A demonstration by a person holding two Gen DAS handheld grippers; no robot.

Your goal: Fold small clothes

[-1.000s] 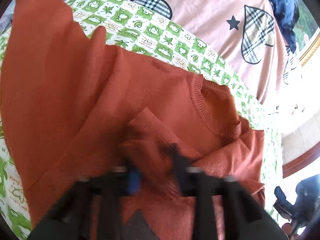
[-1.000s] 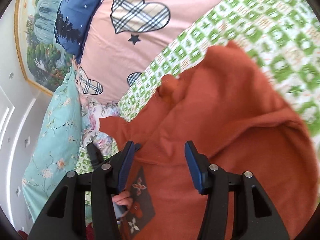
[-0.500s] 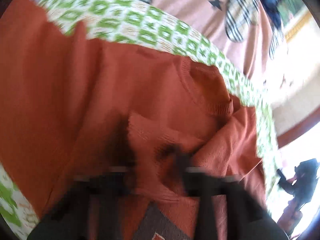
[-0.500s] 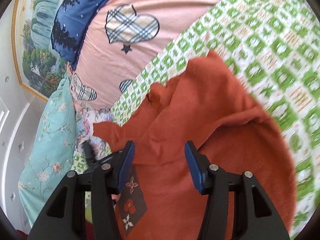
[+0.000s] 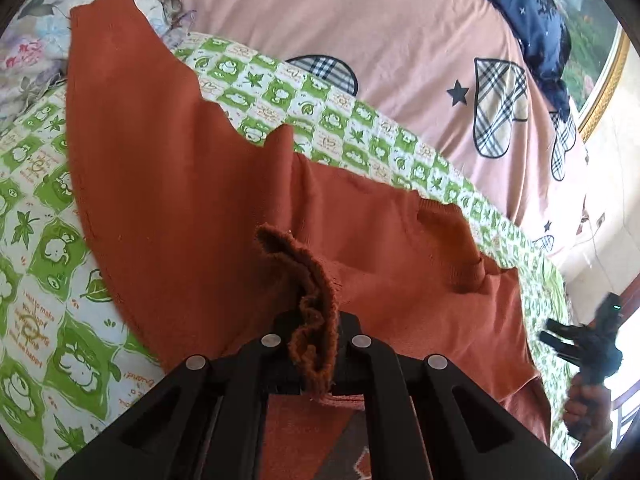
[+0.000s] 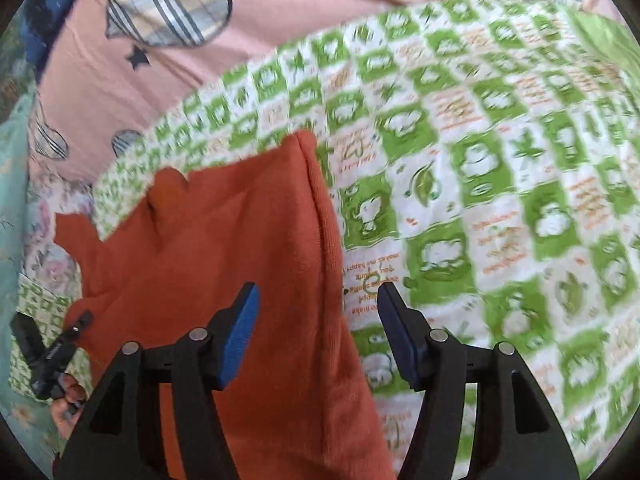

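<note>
A rust-orange knit sweater (image 5: pixel 192 184) lies spread on a green-and-white patterned sheet (image 5: pixel 44 264). Its ribbed neckline (image 5: pixel 460 248) shows at the right. My left gripper (image 5: pixel 314 332) is shut on a bunched ribbed cuff of the sweater (image 5: pixel 312 300) and holds it above the sweater body. In the right wrist view the sweater (image 6: pixel 248 248) lies at the left with its edge running between the fingers. My right gripper (image 6: pixel 318 312) is open and empty above that edge and the sheet (image 6: pixel 500 200).
A pink quilt with plaid hearts (image 5: pixel 400 32) lies behind the sheet, with a dark blue cloth (image 5: pixel 536 20) at the far right. The right gripper and hand show at the left view's right edge (image 5: pixel 592 356). The left gripper shows low left in the right view (image 6: pixel 44 352).
My left gripper has closed on the sleeve cuff and lifted it. My right gripper has moved to the right, from over the sweater body to its right edge.
</note>
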